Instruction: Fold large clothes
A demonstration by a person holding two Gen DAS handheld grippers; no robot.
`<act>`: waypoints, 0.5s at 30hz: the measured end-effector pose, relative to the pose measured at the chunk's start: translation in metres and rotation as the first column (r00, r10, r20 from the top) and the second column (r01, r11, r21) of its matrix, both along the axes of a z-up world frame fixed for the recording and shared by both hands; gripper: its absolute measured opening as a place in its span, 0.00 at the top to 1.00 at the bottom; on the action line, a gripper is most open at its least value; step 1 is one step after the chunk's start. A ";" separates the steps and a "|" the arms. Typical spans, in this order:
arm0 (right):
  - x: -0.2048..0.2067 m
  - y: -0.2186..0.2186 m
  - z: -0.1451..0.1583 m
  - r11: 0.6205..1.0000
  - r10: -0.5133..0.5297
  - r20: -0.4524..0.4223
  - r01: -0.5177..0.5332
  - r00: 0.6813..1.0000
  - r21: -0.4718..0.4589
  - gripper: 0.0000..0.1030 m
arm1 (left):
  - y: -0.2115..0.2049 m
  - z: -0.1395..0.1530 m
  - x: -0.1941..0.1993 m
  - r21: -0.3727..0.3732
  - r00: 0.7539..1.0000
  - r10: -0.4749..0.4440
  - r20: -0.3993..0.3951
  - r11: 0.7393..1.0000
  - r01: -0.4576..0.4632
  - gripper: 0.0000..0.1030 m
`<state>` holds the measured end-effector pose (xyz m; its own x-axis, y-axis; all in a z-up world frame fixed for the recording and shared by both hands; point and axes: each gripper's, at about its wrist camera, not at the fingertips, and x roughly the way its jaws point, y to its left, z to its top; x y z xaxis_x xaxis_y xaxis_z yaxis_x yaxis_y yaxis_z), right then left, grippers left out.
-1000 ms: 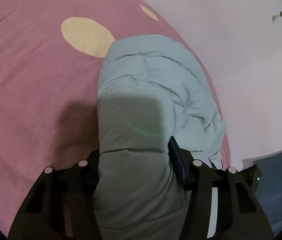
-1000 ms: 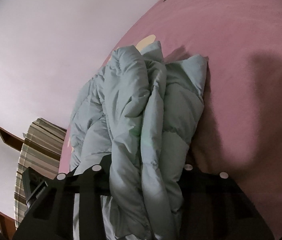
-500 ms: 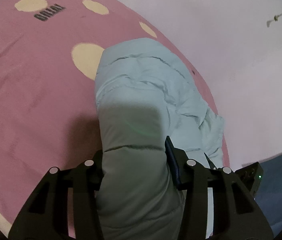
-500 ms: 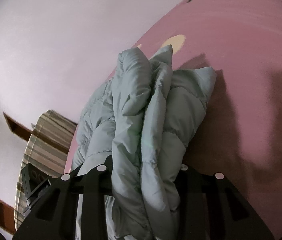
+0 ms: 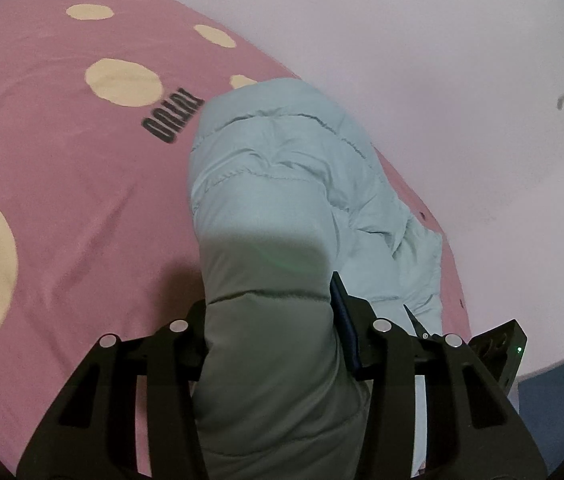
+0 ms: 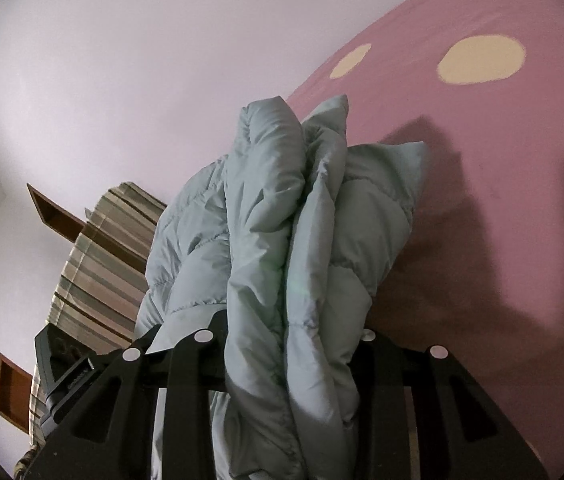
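Observation:
A pale blue-green puffer jacket is bunched into a thick fold above the pink sheet. My left gripper is shut on one end of the bundle, and padding fills the gap between its fingers. In the right wrist view the same jacket stands up in several puffy layers, and my right gripper is shut on them. The right gripper's black body shows at the bundle's far side in the left view. The fingertips of both grippers are buried in fabric.
The pink bed sheet has cream dots and a black printed word. A pale wall runs along the bed's far edge. Striped fabric and brown wooden shelves stand at the left of the right view.
Both grippers have carried the jacket across the bed. The printed word and dots have slid toward the bundle in the left view, and cream dots have come into the right view. The grips held.

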<state>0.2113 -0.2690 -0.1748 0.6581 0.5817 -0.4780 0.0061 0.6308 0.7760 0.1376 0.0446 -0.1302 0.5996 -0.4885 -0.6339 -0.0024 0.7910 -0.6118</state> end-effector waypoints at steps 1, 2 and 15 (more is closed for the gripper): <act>0.003 0.002 -0.003 1.000 0.006 -0.008 -0.006 1.000 -0.002 0.69 | 0.003 -0.004 0.000 0.002 1.000 0.006 -0.011 1.000 -0.006 0.56; 0.006 0.005 -0.007 1.000 0.012 -0.019 -0.012 1.000 -0.007 0.69 | 0.003 -0.007 0.000 0.003 1.000 0.010 -0.021 1.000 -0.010 0.56; 0.007 0.008 -0.024 1.000 0.026 -0.084 -0.027 0.996 -0.014 0.52 | 0.018 -0.023 0.039 0.008 0.998 -0.037 -0.041 0.999 0.037 0.49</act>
